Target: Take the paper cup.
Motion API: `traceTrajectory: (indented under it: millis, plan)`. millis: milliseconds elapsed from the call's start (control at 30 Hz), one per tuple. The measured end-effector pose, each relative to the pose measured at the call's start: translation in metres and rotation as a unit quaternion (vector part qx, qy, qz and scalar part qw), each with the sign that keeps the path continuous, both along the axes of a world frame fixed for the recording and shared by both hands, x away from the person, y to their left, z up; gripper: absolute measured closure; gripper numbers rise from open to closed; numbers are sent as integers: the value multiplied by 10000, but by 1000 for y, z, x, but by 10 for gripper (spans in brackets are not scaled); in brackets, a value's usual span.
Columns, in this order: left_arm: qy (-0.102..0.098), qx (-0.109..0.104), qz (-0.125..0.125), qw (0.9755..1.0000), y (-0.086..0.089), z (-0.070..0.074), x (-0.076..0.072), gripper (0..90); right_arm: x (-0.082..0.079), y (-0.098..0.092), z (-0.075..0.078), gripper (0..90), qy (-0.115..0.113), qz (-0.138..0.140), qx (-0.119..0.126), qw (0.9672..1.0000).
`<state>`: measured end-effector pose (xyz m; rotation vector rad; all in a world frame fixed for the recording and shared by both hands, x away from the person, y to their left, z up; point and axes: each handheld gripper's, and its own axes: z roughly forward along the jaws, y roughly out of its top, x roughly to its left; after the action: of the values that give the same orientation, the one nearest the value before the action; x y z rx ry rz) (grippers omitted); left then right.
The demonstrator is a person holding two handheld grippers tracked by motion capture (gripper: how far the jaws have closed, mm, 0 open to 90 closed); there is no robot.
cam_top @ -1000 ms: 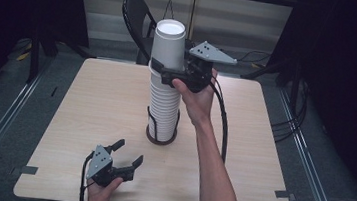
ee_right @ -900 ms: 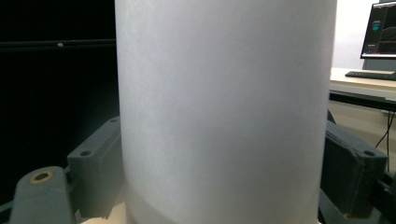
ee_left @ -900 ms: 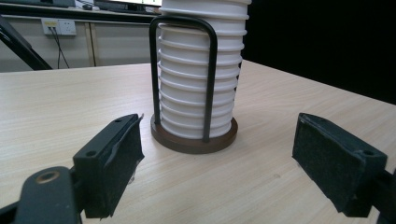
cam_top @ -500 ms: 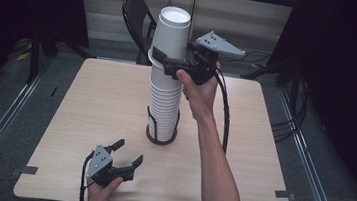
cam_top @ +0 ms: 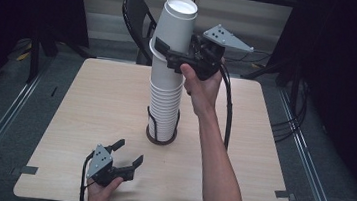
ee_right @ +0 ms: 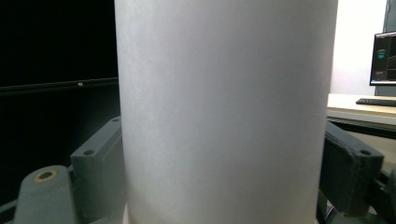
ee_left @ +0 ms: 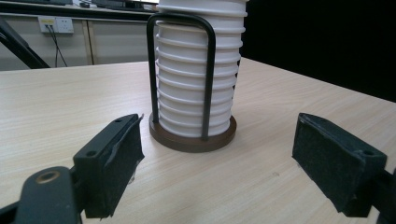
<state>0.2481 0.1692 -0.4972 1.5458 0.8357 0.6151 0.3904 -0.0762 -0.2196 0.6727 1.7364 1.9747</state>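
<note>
A tall stack of white paper cups point(cam_top: 165, 99) stands in a black wire holder with a round brown base point(cam_top: 160, 136) at the table's middle. The top cup point(cam_top: 174, 27) is raised partly out of the stack and leans slightly, with my right gripper point(cam_top: 175, 55) shut on its wall. In the right gripper view the cup point(ee_right: 224, 112) sits between both jaws. My left gripper point(cam_top: 128, 156) rests open near the front edge, pointing at the holder. The left gripper view has the stack point(ee_left: 196, 74) and base point(ee_left: 191, 140) straight ahead, beyond the spread fingers point(ee_left: 116, 163).
A light wooden table point(cam_top: 91, 101) carries everything. A black chair point(cam_top: 138, 11) stands behind its far edge. Cables trail on the floor at the right, and a desk with a monitor point(ee_right: 383, 58) is off to the side.
My right gripper has lifted the top cup higher out of the stack. The left gripper has stayed where it was.
</note>
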Motion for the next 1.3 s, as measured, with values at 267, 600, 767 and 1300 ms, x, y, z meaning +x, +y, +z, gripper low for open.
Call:
traceTrajectory:
  millis: [267, 600, 767, 1300]
  plan:
    - [19, 0, -4, 10000, -1, 0, 0, 157, -3, -9, 5, 155, -52, -35, 148, 9999]
    - [15, 13, 12, 10000, -1, 0, 0, 157, -11, -27, 9, 159, -6, -201, 247, 9995]
    - [9, 37, -14, 10000, -1, 0, 0, 158, -15, -37, 5, 159, 8, -251, 244, 9994]
    - [20, 48, -1, 10000, -1, 0, 0, 158, -30, -70, -8, 163, 182, -519, 411, 9976]
